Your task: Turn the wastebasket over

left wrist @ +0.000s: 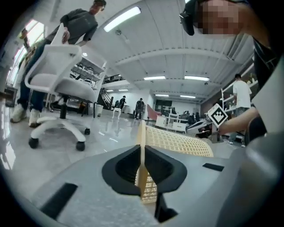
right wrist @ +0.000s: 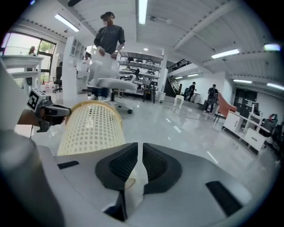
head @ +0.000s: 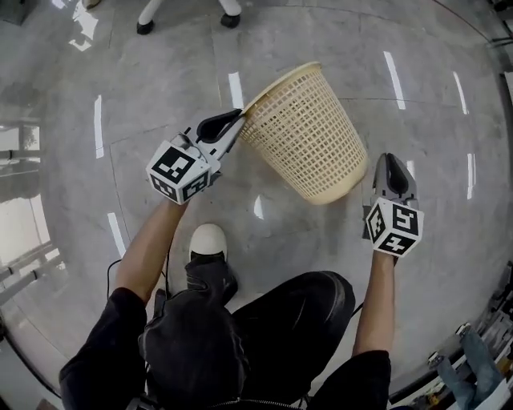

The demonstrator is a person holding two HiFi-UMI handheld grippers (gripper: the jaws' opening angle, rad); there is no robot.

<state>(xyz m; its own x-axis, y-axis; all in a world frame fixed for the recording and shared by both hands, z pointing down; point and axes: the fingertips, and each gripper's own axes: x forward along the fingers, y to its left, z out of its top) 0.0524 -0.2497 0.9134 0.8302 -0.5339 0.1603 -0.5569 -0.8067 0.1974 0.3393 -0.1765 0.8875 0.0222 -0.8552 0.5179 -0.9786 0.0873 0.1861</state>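
Observation:
The wastebasket (head: 300,132) is a cream plastic lattice bin. It hangs tilted over the grey floor, with its rim up and to the left and its base low on the right. My left gripper (head: 238,118) is shut on the rim; in the left gripper view the rim edge (left wrist: 142,146) stands pinched between the dark pads, and the wastebasket wall (left wrist: 177,142) runs off beyond. My right gripper (head: 390,162) hovers just right of the base without touching it. Its jaws (right wrist: 138,164) are shut on nothing, and the wastebasket (right wrist: 91,128) shows to its left.
My own white shoe (head: 208,240) stands on the glossy floor below the basket. Another person's feet (head: 184,18) are at the far edge. That person holds a white office chair (left wrist: 62,84) behind the basket. Racks and equipment (head: 473,360) crowd the lower right corner.

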